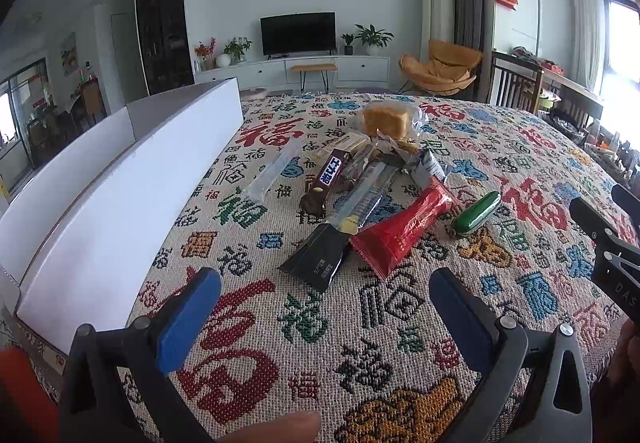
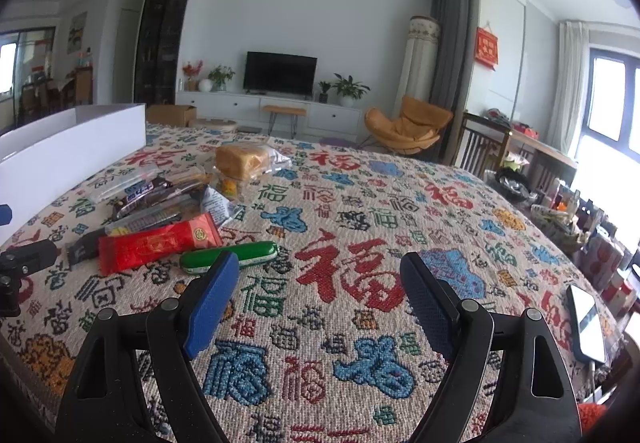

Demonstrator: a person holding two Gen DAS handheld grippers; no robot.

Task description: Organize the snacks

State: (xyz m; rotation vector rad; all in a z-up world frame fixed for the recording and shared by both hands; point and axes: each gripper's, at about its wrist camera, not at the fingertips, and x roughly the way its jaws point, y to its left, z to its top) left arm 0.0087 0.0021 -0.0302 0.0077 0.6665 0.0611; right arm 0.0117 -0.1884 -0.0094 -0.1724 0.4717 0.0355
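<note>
Both fingers [image 1: 200, 317] wide open, empty; snacks untouched. Left gripper [image 1: 324, 315]: take red packet [image 1: 402, 229] first, mid-body, then white box [image 1: 120, 203].

We see our left gripper [image 1: 324, 307] wide open above the worktop [image 1: 280, 323], snacks [image 1: 360, 195] ahead, white box [image 1: 120, 183] beside.

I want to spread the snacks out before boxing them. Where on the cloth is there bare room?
Free: the cloth between the green packet and the phone, and the near strip before the red packet. A narrow lane runs between the white box and the clear packet. Crowded: the overlapping pile from the bread down to the red packet.
</note>
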